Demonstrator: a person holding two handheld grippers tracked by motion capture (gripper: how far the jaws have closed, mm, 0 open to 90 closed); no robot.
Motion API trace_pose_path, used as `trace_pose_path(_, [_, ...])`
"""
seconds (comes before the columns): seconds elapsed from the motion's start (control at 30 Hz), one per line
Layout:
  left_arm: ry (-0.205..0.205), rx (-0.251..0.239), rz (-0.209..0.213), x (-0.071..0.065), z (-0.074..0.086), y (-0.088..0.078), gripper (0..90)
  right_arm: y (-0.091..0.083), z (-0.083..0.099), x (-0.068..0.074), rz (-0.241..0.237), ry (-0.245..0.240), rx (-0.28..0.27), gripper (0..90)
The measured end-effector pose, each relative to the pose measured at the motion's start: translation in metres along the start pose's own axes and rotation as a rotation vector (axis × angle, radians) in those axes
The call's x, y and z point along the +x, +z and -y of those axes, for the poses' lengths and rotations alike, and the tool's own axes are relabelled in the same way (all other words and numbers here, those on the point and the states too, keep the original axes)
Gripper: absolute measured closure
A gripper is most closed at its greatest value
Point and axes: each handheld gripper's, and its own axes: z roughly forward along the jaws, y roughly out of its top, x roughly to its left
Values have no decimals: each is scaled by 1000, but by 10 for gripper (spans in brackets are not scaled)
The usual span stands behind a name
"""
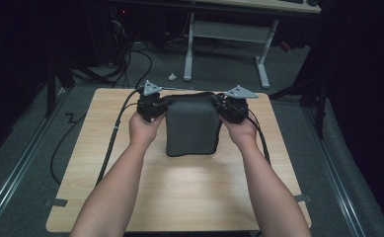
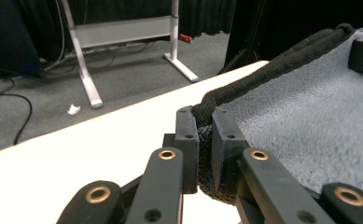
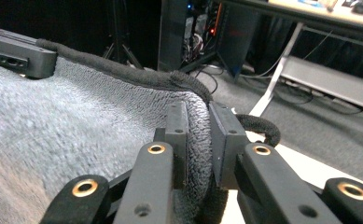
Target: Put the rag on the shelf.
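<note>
- Grey towel: folded, dark-edged, laid on the far half of the wooden table; its 2 far corners are lifted, the near end rests on the tabletop.
- Left gripper: held in the left hand; jaws clamped narrowly on the far left corner of the towel.
- Right gripper: held in the right hand; jaws pinched on the far right corner.
- Left gripper view: black hem seen wedged between the jaws; a scrap of white litter on the carpet.
- Right gripper view: fleecy pile and a hem loop shown beyond the jaws.
- High view: jaw tips are hidden behind hands and grey plates; the towel's underside cannot be made out.
</note>
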Motion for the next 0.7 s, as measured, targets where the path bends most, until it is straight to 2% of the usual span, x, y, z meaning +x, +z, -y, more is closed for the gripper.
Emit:
trace_pose_path(0.17, [0, 3, 10, 1, 2, 0, 827, 1, 5, -2, -14, 28, 3, 800])
trace_pose_path(0.4, [-47, 7, 45, 9, 10, 2, 827, 4, 12, -2, -31, 61, 6, 802])
trace_pose_path(0.7, [-103, 10, 111, 15, 31, 9, 826, 5, 20, -5, -56, 92, 11, 807])
